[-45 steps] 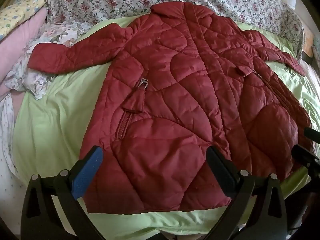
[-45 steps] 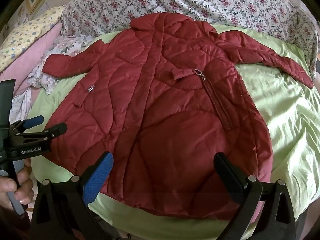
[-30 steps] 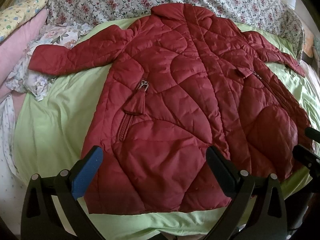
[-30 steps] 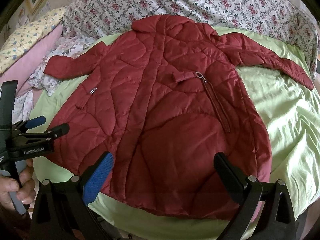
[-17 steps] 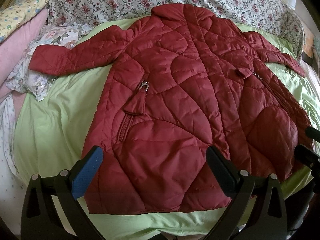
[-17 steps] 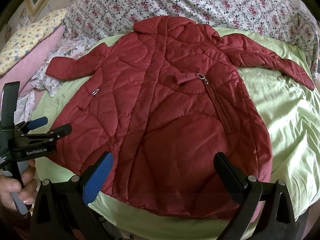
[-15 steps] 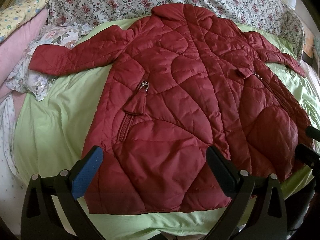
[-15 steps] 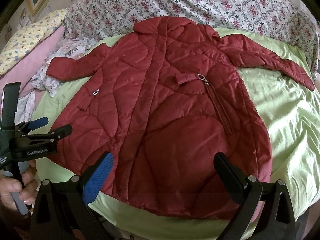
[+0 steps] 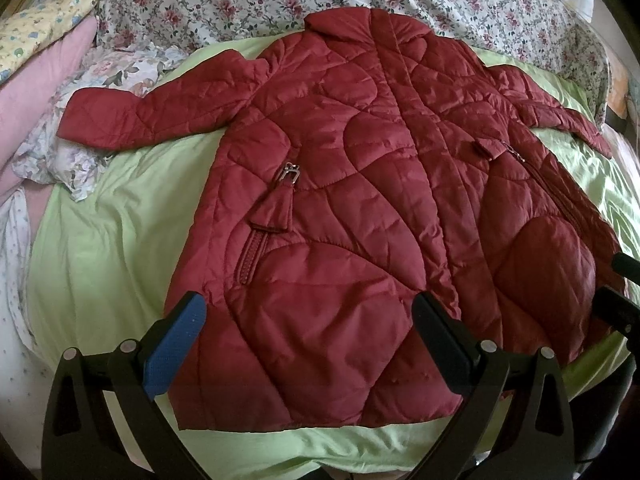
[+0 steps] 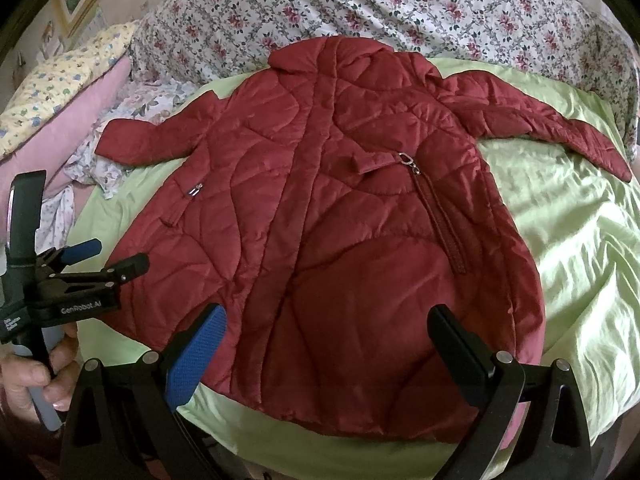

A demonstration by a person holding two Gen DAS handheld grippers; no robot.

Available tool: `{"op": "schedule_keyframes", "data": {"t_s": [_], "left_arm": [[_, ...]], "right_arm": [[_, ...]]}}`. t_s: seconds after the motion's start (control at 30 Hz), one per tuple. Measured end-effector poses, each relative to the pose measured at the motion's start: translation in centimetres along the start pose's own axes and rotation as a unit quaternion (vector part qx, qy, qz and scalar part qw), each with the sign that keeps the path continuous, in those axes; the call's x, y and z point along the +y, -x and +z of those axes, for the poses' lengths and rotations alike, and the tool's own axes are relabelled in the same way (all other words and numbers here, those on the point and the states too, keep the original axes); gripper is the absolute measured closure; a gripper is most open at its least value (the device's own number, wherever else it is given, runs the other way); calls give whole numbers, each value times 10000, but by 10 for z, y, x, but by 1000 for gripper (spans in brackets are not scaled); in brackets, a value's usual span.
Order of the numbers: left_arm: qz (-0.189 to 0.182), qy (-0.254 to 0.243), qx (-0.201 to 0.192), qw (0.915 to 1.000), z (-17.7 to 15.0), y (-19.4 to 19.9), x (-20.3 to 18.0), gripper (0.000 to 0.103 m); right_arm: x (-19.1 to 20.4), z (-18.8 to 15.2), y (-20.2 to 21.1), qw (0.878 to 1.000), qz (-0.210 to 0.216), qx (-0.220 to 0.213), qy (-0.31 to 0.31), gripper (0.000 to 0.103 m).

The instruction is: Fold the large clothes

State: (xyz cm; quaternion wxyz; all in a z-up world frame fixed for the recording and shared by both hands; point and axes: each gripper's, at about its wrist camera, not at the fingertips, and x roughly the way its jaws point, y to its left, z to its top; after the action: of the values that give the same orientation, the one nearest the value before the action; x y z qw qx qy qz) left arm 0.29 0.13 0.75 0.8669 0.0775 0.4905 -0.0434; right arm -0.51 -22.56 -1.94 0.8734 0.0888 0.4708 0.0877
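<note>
A dark red quilted jacket point(image 9: 360, 208) lies spread flat, front up, on a light green sheet point(image 9: 104, 248), collar at the far end and both sleeves out to the sides. It also fills the right wrist view point(image 10: 340, 220). My left gripper point(image 9: 308, 320) is open and empty, hovering over the jacket's near left hem. My right gripper point(image 10: 328, 328) is open and empty over the near right hem. In the right wrist view the left gripper point(image 10: 108, 256) shows at the left, held by a hand.
A floral quilt point(image 10: 360, 8) runs along the far side of the bed. Pink and yellow pillows point(image 9: 36, 64) and a crumpled floral cloth point(image 9: 72, 152) lie at the far left. Bare green sheet point(image 10: 580, 248) lies right of the jacket.
Both grippers stay open and nearly still. The right wrist view has drifted slightly, so the jacket sits a little lower in it; the jacket itself has not moved.
</note>
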Motion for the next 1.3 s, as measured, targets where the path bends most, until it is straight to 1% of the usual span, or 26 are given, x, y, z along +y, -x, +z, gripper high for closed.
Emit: {"op": "schedule_keyframes", "data": {"t_s": [0.1,0.23,0.27,0.3,0.4,0.43,0.53,0.6,0.63,0.7,0.77,0.83,0.9,1.07,1.1,1.23,1.3], "left_arm": [[-52,28,79,10000,1,-2,0,0],[-68,39,68,9999,1,-2,0,0],[-88,46,81,9999,1,-2,0,0],[-109,46,190,9998,2,-5,0,0],[-43,-2,220,9997,4,-11,0,0],[-115,20,392,9992,5,-14,1,0],[-192,55,483,9986,8,-19,3,0],[-331,114,702,9969,11,-24,5,0],[-400,158,700,9966,14,-27,6,0],[-473,219,669,9964,18,-30,9,0],[-443,225,609,9969,23,-34,10,0],[-275,157,593,9977,28,-38,10,0],[-209,157,550,9981,34,-41,11,0],[-334,357,470,9977,47,-50,18,0],[-366,396,473,9974,49,-52,19,0],[-531,527,360,9965,56,-57,21,0],[-577,541,300,9964,60,-58,22,0]], "right_arm": [[-1,1,0,10000,40,21,-38,2],[-3,2,0,9998,123,27,-127,2],[-4,3,0,9999,108,13,-116,2],[-4,4,-1,10000,49,-15,-71,2],[-9,7,0,9999,10,-92,-77,2],[-11,8,0,9999,-3,-134,-85,2],[-20,13,2,9996,-39,-249,-141,2],[-29,17,4,9992,-67,-340,-210,2],[-35,20,5,9989,-73,-370,-266,2],[-52,28,7,9981,-126,-440,-415,2],[-72,37,9,9968,-109,-453,-650,2],[-90,43,11,9951,-134,-480,-851,2],[-113,51,14,9924,-180,-530,-1093,2],[-160,69,16,9854,-326,-655,-1538,2],[-164,70,17,9848,-380,-707,-1541,2],[-202,82,11,9797,-493,-794,-1776,2],[-228,90,5,9755,-568,-814,-1964,2]]}}
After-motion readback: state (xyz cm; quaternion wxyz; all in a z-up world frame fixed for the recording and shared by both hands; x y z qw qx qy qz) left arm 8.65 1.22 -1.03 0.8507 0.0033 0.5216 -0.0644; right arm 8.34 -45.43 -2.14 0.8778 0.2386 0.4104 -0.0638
